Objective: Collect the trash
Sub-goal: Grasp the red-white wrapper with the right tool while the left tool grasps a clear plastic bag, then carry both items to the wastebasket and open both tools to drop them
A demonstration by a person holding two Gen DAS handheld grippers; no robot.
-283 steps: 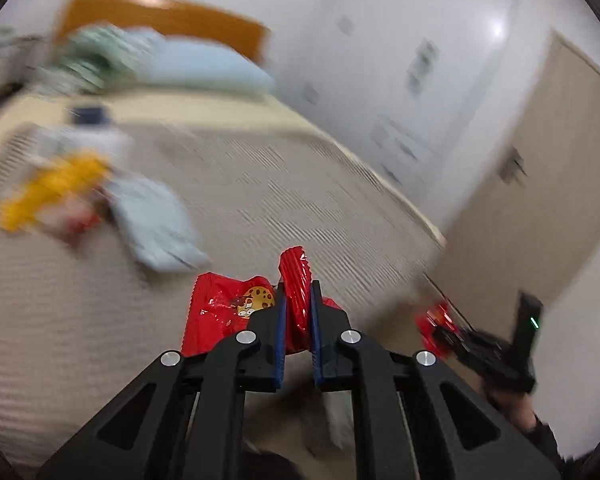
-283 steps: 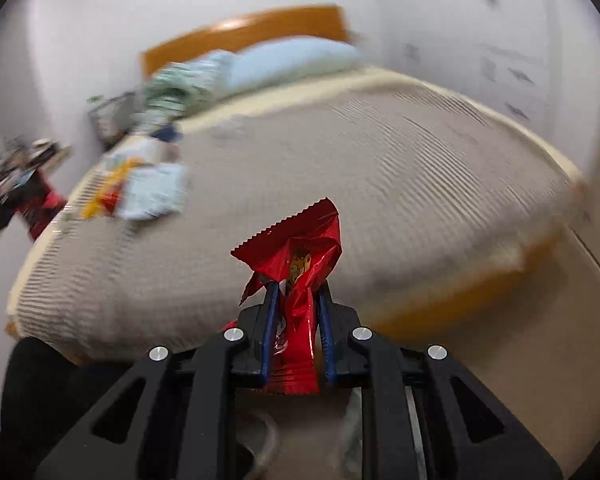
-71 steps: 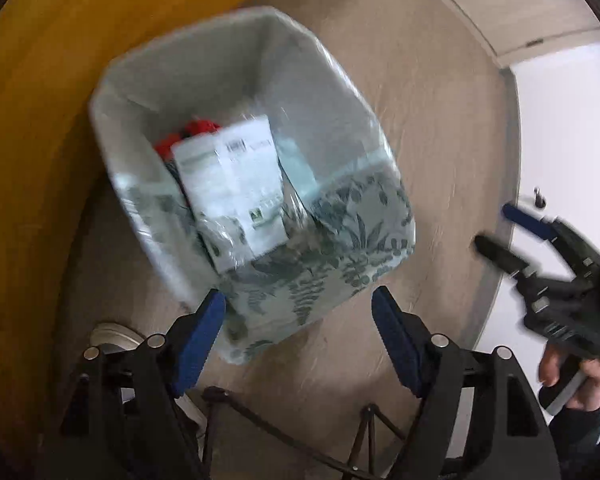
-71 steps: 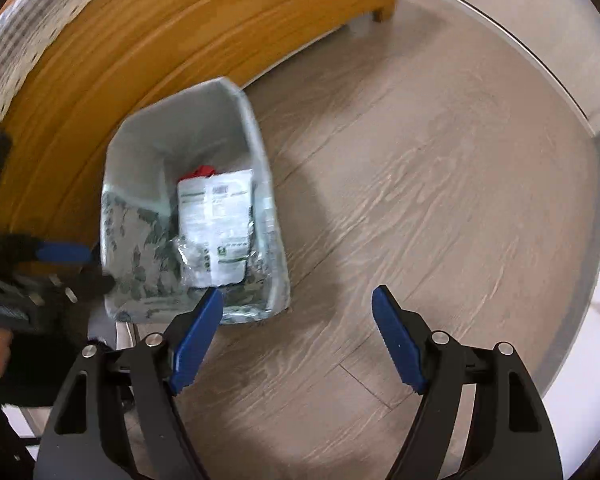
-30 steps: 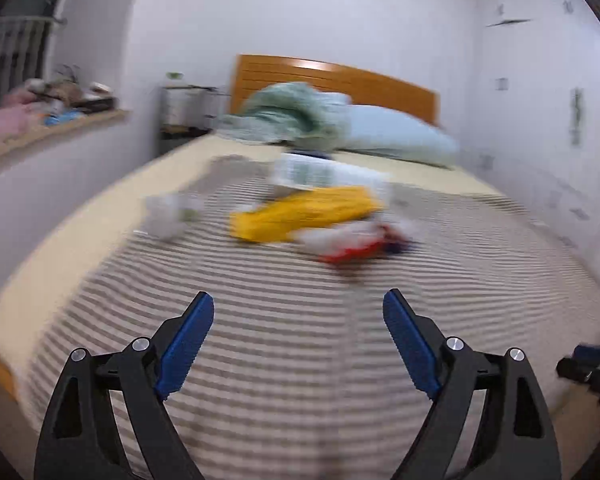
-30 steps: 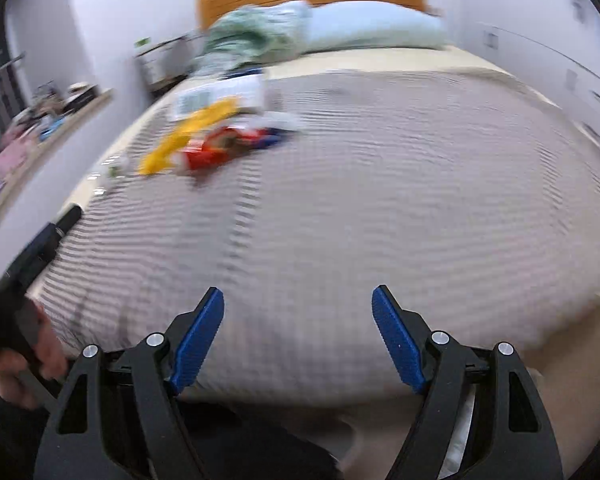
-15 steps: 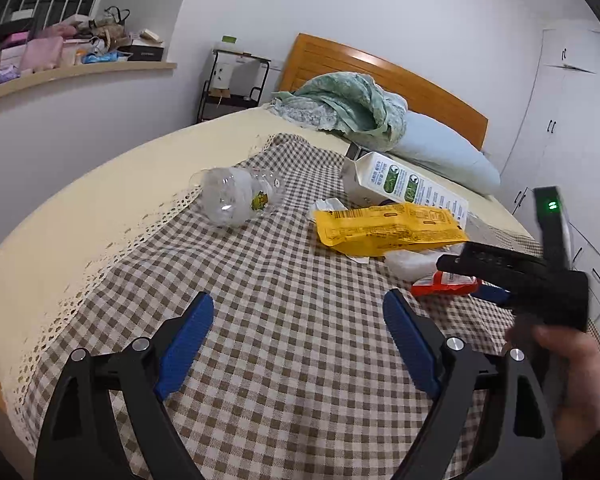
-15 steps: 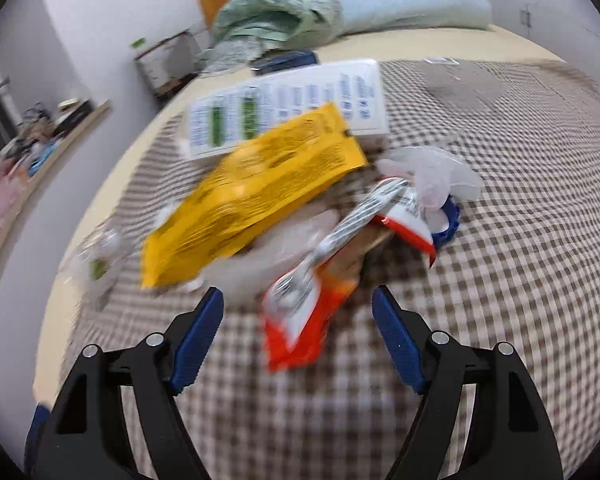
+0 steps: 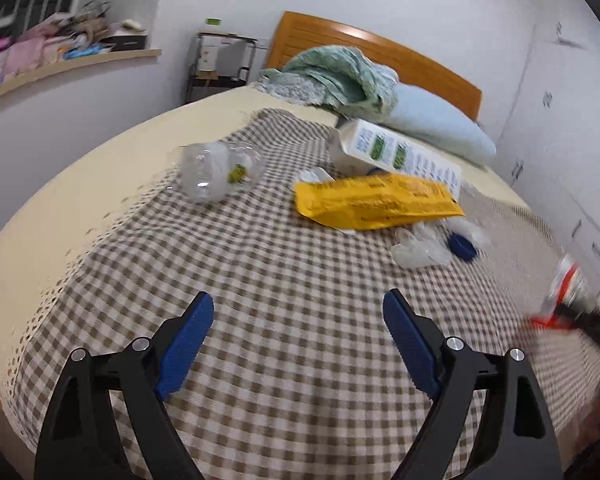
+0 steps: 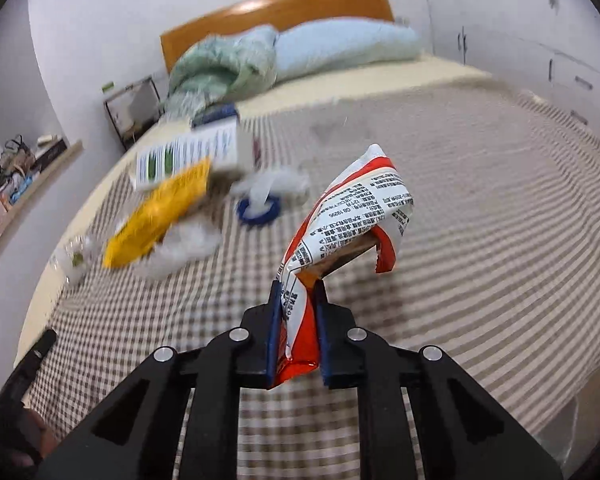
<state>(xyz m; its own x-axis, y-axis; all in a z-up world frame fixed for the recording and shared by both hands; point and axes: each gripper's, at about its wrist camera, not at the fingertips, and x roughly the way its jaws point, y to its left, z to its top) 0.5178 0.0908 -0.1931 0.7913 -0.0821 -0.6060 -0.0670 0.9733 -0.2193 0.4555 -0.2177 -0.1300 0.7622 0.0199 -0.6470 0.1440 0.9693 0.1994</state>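
On the left of the bed (image 9: 260, 280), near the edge of its checked cover, a crushed clear bottle (image 9: 218, 170) lies on its side. Right of it a yellow bag (image 9: 376, 202) rests against a white carton (image 9: 396, 152), with clear plastic (image 9: 418, 246) and a blue cap (image 9: 462, 245) just beyond. The left claw (image 9: 298, 344) hovers over bare cover, well short of all these, its blue pads spread wide with nothing between them. Farther right, the right claw (image 10: 297, 328) is pressed together on the lower end of a red-and-white wrapper (image 10: 340, 232), which stands up out of the jaws above the cover, apart from the pile, its printed top curling over to the right.
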